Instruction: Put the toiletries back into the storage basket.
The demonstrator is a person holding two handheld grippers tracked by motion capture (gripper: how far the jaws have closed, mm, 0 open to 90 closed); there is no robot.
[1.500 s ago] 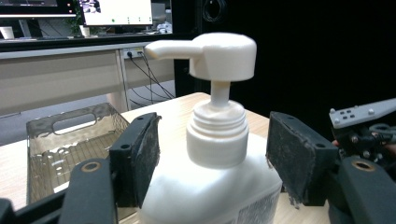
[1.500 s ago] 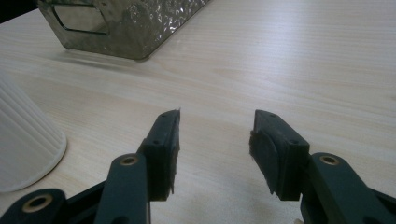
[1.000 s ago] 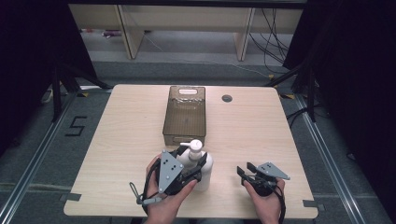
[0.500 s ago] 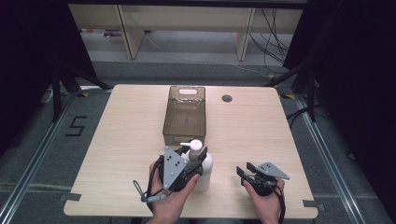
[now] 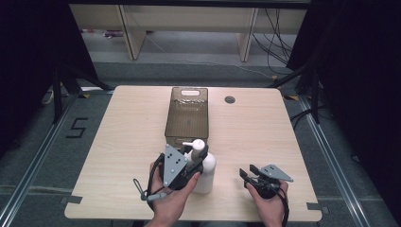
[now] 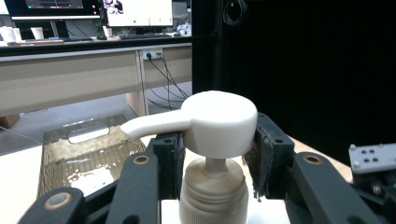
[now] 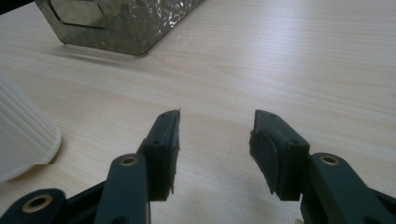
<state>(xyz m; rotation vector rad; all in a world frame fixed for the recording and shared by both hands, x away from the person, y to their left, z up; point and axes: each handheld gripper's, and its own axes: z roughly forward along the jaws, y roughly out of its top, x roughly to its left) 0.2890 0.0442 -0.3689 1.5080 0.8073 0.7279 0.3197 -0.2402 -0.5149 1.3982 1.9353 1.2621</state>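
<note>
Pale wood makes up the table [image 5: 123,142], seen from the high view at the middle of the frame. A white pump bottle [image 5: 204,166] stands upright in the lower centre, just in front of a smoky translucent bin [image 5: 187,116] that lies toward the upper middle. The left gripper [image 5: 189,163] is at the bottle's neck, held by the left hand [image 5: 170,198]. At the lower right the right gripper [image 5: 247,174], in the right hand [image 5: 269,201], hovers low over bare wood, well apart from the bottle.

In the left gripper view, the pump head [image 6: 219,122] fills the centre, its spout pointing to the left of the frame. The jaws sit either side of the neck just under the head, pinching the bottle. The bin [image 6: 84,156] shows at the lower left.

In the right gripper view, the jaws are spread with nothing between them; the bottle's ribbed base [image 7: 23,135] is at the left edge, the bin [image 7: 126,21] at the upper left.
</note>
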